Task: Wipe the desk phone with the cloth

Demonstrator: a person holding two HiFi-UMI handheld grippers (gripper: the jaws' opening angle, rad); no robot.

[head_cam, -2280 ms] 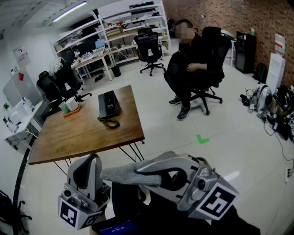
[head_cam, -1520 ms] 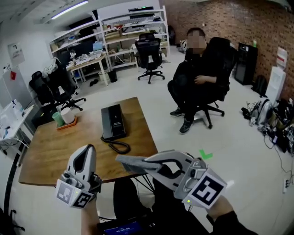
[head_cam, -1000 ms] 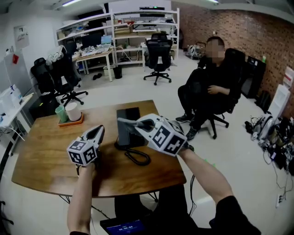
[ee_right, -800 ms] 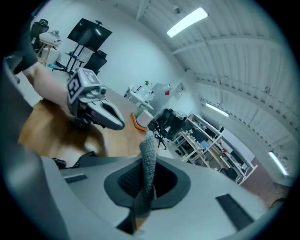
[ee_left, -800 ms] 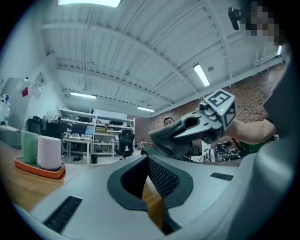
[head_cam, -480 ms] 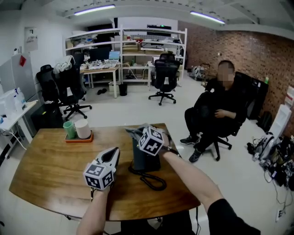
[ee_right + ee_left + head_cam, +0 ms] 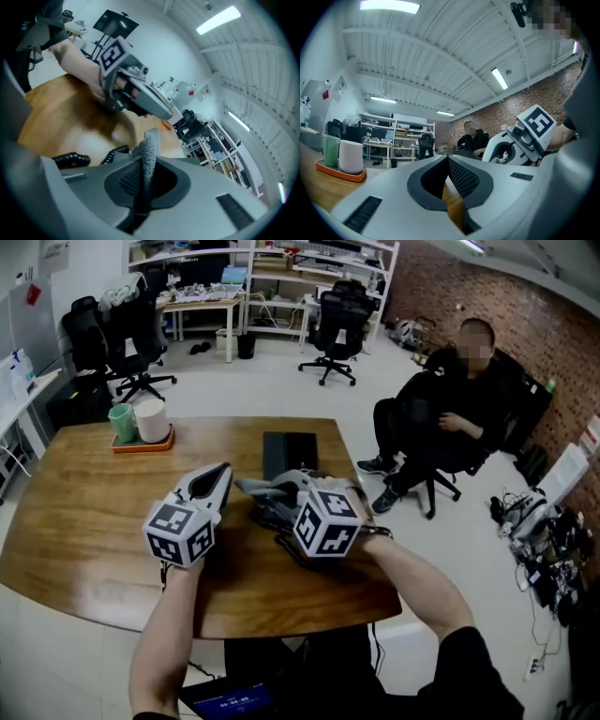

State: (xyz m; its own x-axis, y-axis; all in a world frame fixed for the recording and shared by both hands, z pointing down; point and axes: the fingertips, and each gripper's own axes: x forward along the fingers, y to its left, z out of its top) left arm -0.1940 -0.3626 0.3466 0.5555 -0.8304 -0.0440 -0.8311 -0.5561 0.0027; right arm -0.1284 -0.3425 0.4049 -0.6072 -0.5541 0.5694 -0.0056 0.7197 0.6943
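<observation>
Holding the left gripper (image 7: 219, 472) low over the wooden table (image 7: 75, 512), forearm stretched forward, with jaws pressed together on nothing. Pinching a grey cloth (image 7: 251, 487) tight in the right gripper (image 7: 274, 491), wrist turned inward, aimed leftward across the near end of the black desk phone (image 7: 289, 452) lying mid-table.

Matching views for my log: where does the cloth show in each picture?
Head view: cloth at centre, at the desk phone's near end.
Left gripper view: cannot make it out.
Right gripper view: lower centre, pinched between the fingers.
Shared landmark: the orange tray.
</observation>
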